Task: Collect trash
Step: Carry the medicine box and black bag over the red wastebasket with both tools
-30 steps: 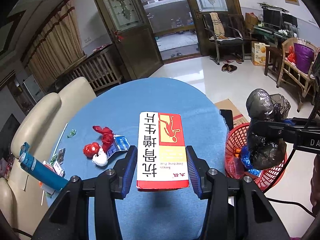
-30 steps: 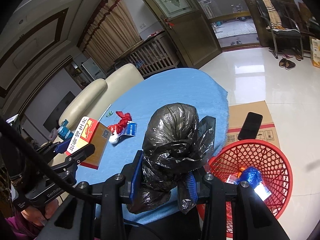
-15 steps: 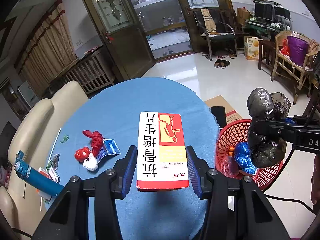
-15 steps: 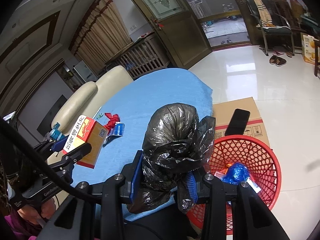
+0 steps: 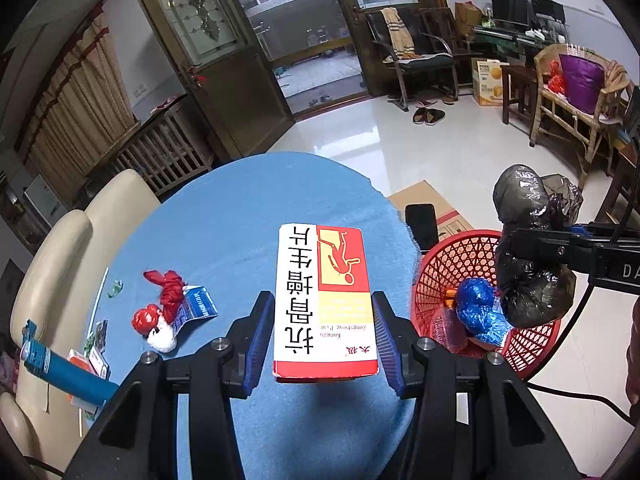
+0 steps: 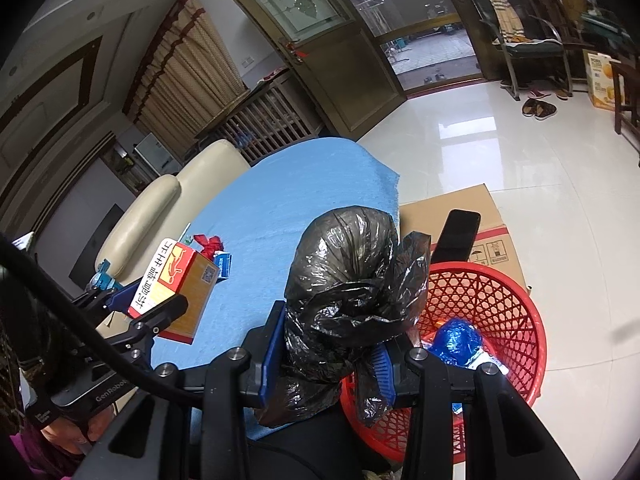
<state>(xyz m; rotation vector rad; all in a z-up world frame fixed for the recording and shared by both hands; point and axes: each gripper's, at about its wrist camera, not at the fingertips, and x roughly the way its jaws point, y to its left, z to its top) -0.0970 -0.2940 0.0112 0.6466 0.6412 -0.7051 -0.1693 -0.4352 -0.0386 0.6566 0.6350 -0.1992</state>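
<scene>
My left gripper point(image 5: 323, 332) is shut on a red, white and yellow carton point(image 5: 323, 296), held above the blue-covered table point(image 5: 224, 224). The same carton point(image 6: 172, 280) shows at the left of the right wrist view. My right gripper point(image 6: 332, 344) is shut on a knotted black plastic bag point(image 6: 348, 304), which hangs over the near rim of a red mesh basket point(image 6: 492, 304). In the left wrist view that bag point(image 5: 528, 248) hovers above the basket point(image 5: 448, 264). Blue foil wrapping point(image 5: 478, 312) and other scraps lie inside.
Red and white wrappers point(image 5: 168, 308), a blue tube point(image 5: 60, 372) and small packets remain on the table's left side. A flattened cardboard box point(image 6: 472, 216) with a black phone point(image 6: 458, 236) lies on the floor behind the basket. A cream sofa point(image 5: 68, 248) borders the table.
Both grippers have drifted rightward toward the basket, each keeping its load. The basket and its blue wrapping now show more fully, and the table litter has slid left.
</scene>
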